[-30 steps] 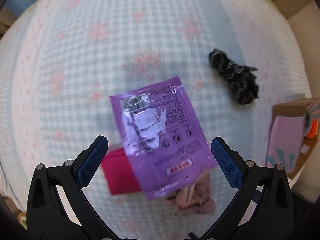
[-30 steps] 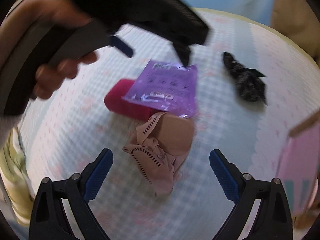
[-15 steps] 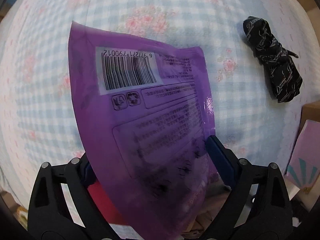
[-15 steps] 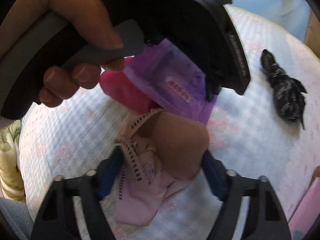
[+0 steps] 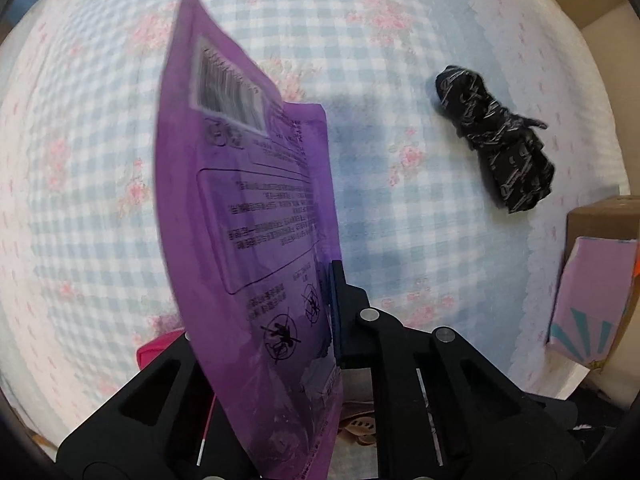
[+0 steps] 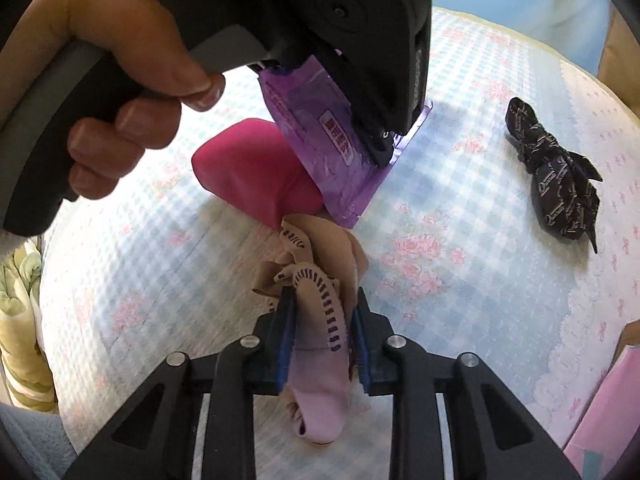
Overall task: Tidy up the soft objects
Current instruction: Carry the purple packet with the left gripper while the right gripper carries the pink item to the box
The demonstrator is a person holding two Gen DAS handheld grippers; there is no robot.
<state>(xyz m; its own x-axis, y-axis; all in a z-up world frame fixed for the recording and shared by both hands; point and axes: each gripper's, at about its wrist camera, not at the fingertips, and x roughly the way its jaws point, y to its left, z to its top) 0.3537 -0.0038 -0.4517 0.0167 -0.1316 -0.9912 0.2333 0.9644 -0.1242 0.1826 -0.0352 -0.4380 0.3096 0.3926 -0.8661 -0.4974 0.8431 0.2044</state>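
A purple plastic packet [image 5: 248, 208] stands tilted up off the bed. My left gripper [image 5: 316, 320] is closing tight, and its pads pinch the packet's lower edge. From the right wrist view the left gripper [image 6: 380, 148], held by a hand [image 6: 120, 80], points down onto the packet [image 6: 320, 148]. A beige cloth with dark stitching [image 6: 320, 272] is bunched between the blue pads of my right gripper [image 6: 322, 320], whose jaws are closing on it. A magenta soft item [image 6: 252, 172] lies under the packet. A black patterned bundle [image 5: 496, 148] lies apart on the right.
All of it rests on a blue-checked floral bedsheet [image 5: 80, 160]. A cardboard box holding a pink package [image 5: 600, 280] stands at the bed's right edge. A pale green quilt [image 6: 20, 320] hangs at the left. The black bundle [image 6: 556, 184] sits well to the right.
Both grippers came down and went from wide open to shut. The left took the purple packet, which now stands up. The right took the beige cloth.
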